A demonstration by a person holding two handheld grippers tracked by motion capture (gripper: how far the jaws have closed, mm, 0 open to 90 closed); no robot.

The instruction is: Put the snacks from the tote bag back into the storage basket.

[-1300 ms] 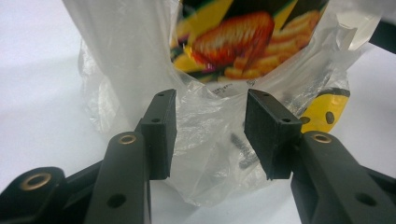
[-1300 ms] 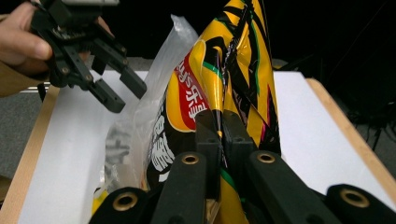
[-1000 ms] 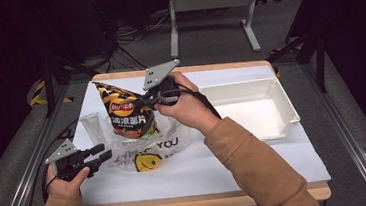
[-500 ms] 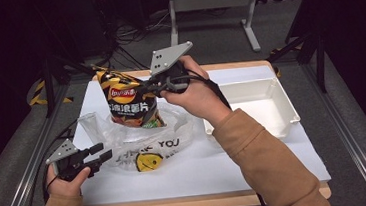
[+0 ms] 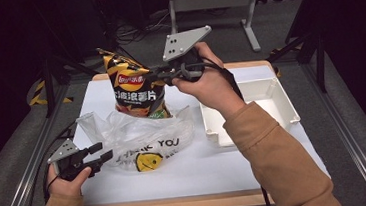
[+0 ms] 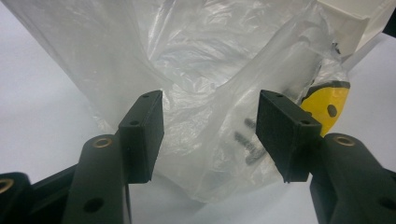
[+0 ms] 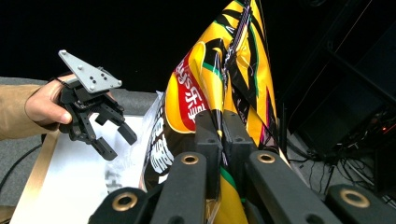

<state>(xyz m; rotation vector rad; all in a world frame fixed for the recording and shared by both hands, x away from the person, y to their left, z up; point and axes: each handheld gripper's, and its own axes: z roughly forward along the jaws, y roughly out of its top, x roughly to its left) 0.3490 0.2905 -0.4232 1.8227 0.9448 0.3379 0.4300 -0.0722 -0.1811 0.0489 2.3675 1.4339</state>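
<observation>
Chip bag half out of the plastic bag, its long axis upright under the right gripper.

On the white-topped table (image 5: 257,172), the crinkled clear plastic carrier bag (image 5: 144,136) lies flat and the yellow, red and black foil chip bag (image 5: 132,87) stands with its lower end inside the bag's mouth. The right gripper (image 5: 161,76) is clamped on the chip bag's side edge near the top, so clearing the mouth looks like a straight upward pull. The left gripper (image 5: 106,153) sits low, just beside the plastic bag; its jaws have just been opening and stand apart, with a fold of film between them unpinched.
</observation>
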